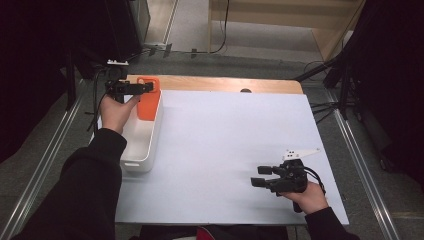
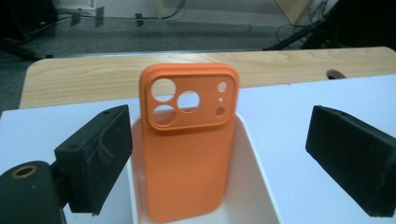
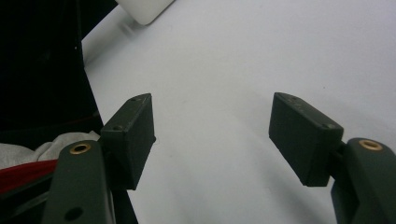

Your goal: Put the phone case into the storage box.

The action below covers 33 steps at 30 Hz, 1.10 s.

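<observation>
white table (image 1: 225, 150), wooden board (image 1: 225, 84), grey floor (image 1: 45, 150)

The orange phone case (image 2: 187, 144) foot is cut off (lower frame edge), inside the white bin (image 2: 254, 182).

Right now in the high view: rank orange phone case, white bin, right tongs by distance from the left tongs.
1. Orange phone case: just past the left tongs, standing in the bin's far end.
2. White bin: beneath, table's left edge.
3. Right tongs: near right, open.

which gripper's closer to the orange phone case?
Left. The left gripper is right at the orange phone case, which leans upright in the white bin, its jaws open and apart from it. The right gripper sits open over the near right of the table.
</observation>
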Each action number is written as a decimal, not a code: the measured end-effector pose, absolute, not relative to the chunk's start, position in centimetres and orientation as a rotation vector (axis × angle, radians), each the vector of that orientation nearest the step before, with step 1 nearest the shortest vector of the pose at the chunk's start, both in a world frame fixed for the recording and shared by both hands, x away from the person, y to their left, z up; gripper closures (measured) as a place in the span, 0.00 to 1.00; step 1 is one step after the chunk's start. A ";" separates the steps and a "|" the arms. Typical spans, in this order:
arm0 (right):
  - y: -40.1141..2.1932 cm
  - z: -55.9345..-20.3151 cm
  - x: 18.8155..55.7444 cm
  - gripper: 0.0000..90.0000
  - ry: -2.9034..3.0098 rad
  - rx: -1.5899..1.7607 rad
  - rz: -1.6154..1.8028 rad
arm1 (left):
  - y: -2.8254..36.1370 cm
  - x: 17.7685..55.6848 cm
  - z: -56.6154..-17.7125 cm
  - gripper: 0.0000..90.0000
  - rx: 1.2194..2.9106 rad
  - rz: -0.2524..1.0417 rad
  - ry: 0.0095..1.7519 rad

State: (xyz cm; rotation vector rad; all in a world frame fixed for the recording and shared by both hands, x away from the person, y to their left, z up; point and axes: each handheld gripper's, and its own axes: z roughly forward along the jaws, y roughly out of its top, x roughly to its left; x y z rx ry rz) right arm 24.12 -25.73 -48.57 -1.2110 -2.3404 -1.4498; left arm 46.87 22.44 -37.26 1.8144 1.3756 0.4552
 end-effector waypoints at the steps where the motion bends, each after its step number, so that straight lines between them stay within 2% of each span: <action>1: -25.7 -48.6 24.1 0.34 -2.340 -1.211 -1.449 | 22.4 46.8 -37.1 0.08 1.821 0.446 1.363; 10: -25.7 -48.5 24.1 0.34 -2.340 -1.210 -1.451 | 21.7 45.7 -36.1 0.08 1.843 0.339 1.260; 22: -25.7 -48.5 24.1 0.34 -2.340 -1.208 -1.452 | 21.1 44.2 -35.5 0.09 1.892 0.301 1.121; 25: -25.7 -48.5 24.1 0.34 -2.342 -1.209 -1.450 | 21.0 43.7 -35.4 0.14 1.896 0.289 1.091; 33: -25.6 -48.6 24.1 0.34 -2.344 -1.207 -1.450 | 20.7 42.5 -35.5 0.14 1.907 0.249 1.038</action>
